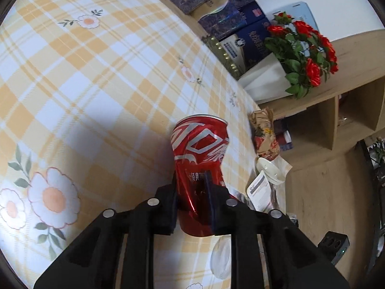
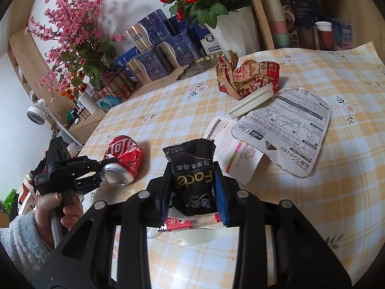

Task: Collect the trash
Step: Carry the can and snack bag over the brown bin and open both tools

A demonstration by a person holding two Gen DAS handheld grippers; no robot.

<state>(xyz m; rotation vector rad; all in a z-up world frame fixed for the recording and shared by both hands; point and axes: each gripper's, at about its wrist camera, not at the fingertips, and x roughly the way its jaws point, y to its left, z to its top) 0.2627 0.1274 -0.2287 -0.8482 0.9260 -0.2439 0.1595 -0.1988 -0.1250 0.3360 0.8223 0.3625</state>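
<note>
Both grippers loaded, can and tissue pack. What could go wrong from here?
1. The left gripper pinches the crushed red can near one end only; its dented wall may slip or pivot on lifting.
2. The right gripper holds the black tissue pack, a soft wrapper that could slide out.
3. A small red wrapper lies just below that gripper and could get dragged along.
</note>
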